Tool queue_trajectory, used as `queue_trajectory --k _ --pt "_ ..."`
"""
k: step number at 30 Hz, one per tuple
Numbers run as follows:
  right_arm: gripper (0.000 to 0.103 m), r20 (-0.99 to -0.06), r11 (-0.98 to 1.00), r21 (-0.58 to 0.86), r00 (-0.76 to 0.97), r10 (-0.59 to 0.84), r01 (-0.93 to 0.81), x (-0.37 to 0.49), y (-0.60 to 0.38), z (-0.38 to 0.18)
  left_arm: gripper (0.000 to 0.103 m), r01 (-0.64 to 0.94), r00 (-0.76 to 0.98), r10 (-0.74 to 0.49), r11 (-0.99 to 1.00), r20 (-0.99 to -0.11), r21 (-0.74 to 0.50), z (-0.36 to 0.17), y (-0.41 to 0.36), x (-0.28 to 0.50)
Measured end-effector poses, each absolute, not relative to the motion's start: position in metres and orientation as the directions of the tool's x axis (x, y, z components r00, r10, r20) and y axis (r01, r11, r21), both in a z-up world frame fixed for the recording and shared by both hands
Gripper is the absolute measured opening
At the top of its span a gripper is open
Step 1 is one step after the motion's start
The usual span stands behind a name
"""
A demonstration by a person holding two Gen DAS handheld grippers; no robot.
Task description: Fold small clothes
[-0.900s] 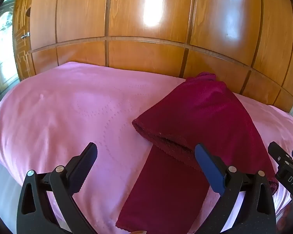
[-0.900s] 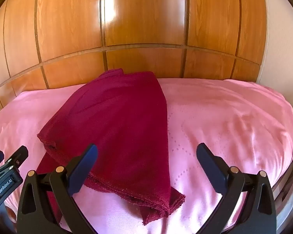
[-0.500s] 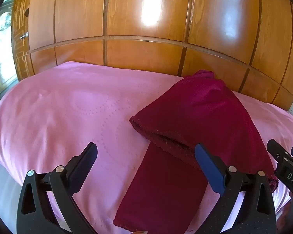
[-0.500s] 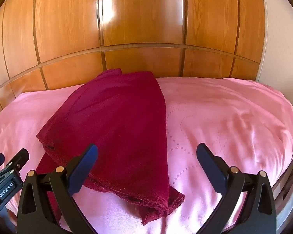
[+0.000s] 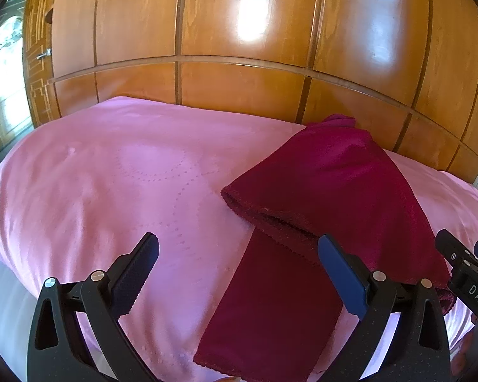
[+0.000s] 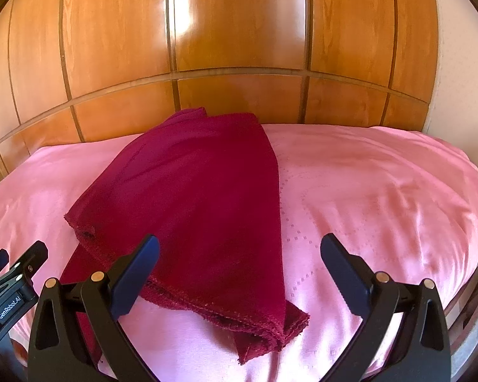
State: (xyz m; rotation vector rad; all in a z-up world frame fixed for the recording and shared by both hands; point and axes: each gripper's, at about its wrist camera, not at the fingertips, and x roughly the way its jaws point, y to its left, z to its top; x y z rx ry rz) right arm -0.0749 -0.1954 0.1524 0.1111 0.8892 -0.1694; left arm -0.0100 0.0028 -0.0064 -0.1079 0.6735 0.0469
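A dark red garment [image 5: 328, 191] lies folded over itself on the pink bed cover [image 5: 111, 191], with a single lower layer [image 5: 277, 305] sticking out toward me. It also shows in the right wrist view [image 6: 200, 197], its layered hem [image 6: 264, 321] nearest me. My left gripper [image 5: 239, 270] is open and empty, held above the bed's near edge, its right finger over the garment. My right gripper [image 6: 239, 270] is open and empty, its left finger over the garment's near hem. Each gripper sees the other at its frame edge.
A glossy wooden panelled wall [image 5: 239, 47] stands right behind the bed. A glazed door [image 5: 3, 63] is at the far left. A pale wall [image 6: 461, 63] rises at the right. The bed's wooden frame edge [image 6: 474, 286] shows at lower right.
Both grippers have drifted slightly, so the garment sits a little differently in view. The garment itself has not moved and both grippers stay open.
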Motion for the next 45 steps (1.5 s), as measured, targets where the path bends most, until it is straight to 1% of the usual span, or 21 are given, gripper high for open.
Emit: queue_trajectory --k 18,39,41,45 --pt "0.101 -0.777 0.985 0.038 0.625 -0.077 0.169 -0.075 -0.189 0.156 0.099 -0.098 0.775 0.012 0.99 -0.632 -0.102 -0.007 0.017 -0.016" --pt "0.101 -0.797 0.991 0.01 0.6 -0.071 0.131 -0.066 -0.179 0.143 0.099 -0.129 0.734 0.011 0.984 -0.679 -0.124 -0.025 0.029 -0.001" --pt "0.101 -0.791 0.994 0.009 0.608 -0.061 0.113 -0.064 -0.177 0.143 0.099 -0.126 0.731 0.012 0.985 -0.682 -0.117 -0.027 0.032 0.002" --pt "0.101 -0.773 0.996 0.059 0.634 0.007 0.061 -0.053 -0.175 0.151 0.099 -0.141 0.737 0.028 0.983 -0.675 -0.114 -0.028 0.046 0.004"
